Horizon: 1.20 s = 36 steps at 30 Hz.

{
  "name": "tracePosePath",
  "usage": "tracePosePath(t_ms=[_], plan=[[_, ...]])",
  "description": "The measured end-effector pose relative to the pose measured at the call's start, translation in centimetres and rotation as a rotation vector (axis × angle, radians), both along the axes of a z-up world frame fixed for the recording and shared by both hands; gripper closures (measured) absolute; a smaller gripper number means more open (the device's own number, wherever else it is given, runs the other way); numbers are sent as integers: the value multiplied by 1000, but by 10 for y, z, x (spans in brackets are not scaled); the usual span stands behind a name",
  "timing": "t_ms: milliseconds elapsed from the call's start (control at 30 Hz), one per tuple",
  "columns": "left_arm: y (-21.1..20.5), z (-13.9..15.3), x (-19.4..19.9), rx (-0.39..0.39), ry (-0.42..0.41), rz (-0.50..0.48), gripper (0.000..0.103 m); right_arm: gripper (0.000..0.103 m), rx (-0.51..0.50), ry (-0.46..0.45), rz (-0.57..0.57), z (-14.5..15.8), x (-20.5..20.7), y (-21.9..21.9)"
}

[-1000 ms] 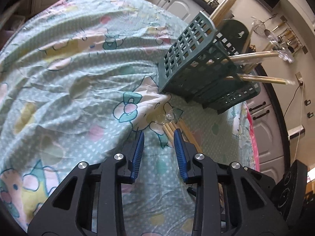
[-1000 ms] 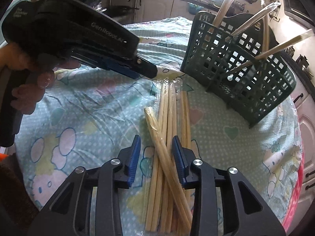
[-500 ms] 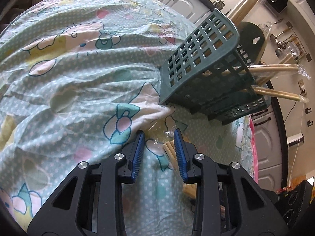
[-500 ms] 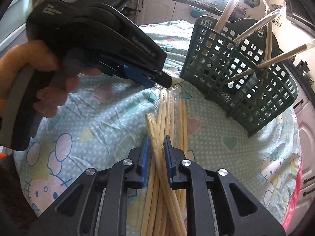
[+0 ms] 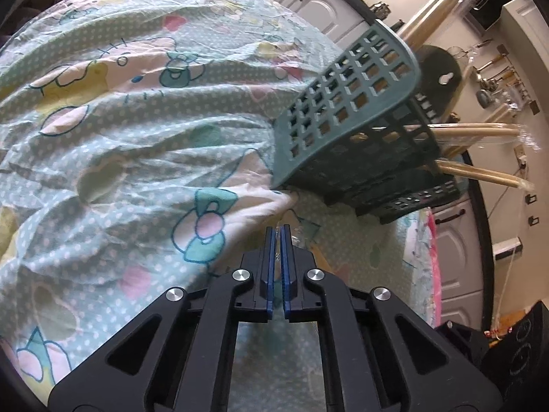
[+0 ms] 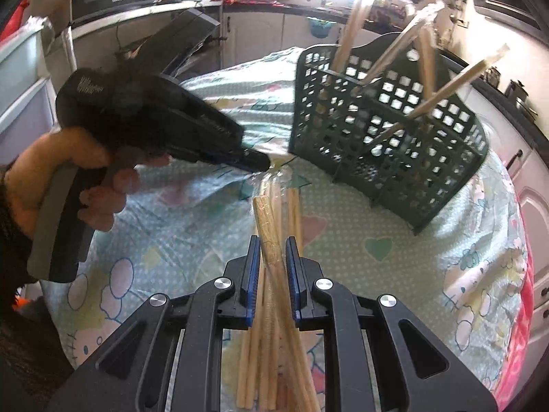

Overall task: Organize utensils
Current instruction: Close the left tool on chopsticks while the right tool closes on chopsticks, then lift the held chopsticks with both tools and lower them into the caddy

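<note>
Since a second ago both of my pairs of fingers have drawn in. On my left gripper they have just been closing and now stand pressed together, with only the crinkled clear wrapper at the far end of the chopstick pile caught at their tips; I cannot tell whether any wood is in there too. From the right-hand view that gripper shows as a black nose touching the top of the pile, with my left hand wrapped around its handle.

My right gripper closed earlier in that second and now stays narrow, clamped on one wrapped pair of chopsticks. That pair runs up between the blue pads and pokes out past the fingertips, slanting across the rest of the pile. The other loose chopsticks lie side by side under and just beyond my right fingers on the cartoon-print cloth that covers the worktop.

Ahead and to the right of the pile sits the green lattice basket, apart from both sets of fingers. Several wrapped chopsticks already stand in it, leaning out in different directions. From the left view the same basket sits just beyond my closed fingertips, with sticks jutting from it toward the right.
</note>
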<state>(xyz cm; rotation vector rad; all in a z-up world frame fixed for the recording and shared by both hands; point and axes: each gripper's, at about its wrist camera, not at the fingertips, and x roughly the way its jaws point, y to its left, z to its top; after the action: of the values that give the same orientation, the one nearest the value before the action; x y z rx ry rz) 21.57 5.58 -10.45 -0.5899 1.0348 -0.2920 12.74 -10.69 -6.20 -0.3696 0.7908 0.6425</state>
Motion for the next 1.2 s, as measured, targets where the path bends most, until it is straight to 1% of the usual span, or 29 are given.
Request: tracePosePath(t_ms=[100, 233, 433, 600, 800, 967, 1200], plan=[[-1, 7, -5, -10, -19, -15, 103, 88, 29, -5, -23, 10, -2, -10], [-1, 24, -14, -13, -65, -27, 103, 89, 70, -11, -50, 24, -6, -22], [-2, 64, -33, 18, -173, -50, 103, 89, 132, -43, -74, 49, -7, -39], [-8, 102, -48, 60, -270, -75, 103, 90, 164, -78, -81, 65, -10, -44], [-20, 141, -63, 107, -366, -103, 103, 90, 200, -120, -87, 85, -16, -49], [-26, 161, -70, 130, -417, -118, 103, 90, 232, -159, -97, 104, -19, -55], [-32, 183, -76, 141, -470, -137, 103, 90, 272, -223, -112, 130, -24, -65]])
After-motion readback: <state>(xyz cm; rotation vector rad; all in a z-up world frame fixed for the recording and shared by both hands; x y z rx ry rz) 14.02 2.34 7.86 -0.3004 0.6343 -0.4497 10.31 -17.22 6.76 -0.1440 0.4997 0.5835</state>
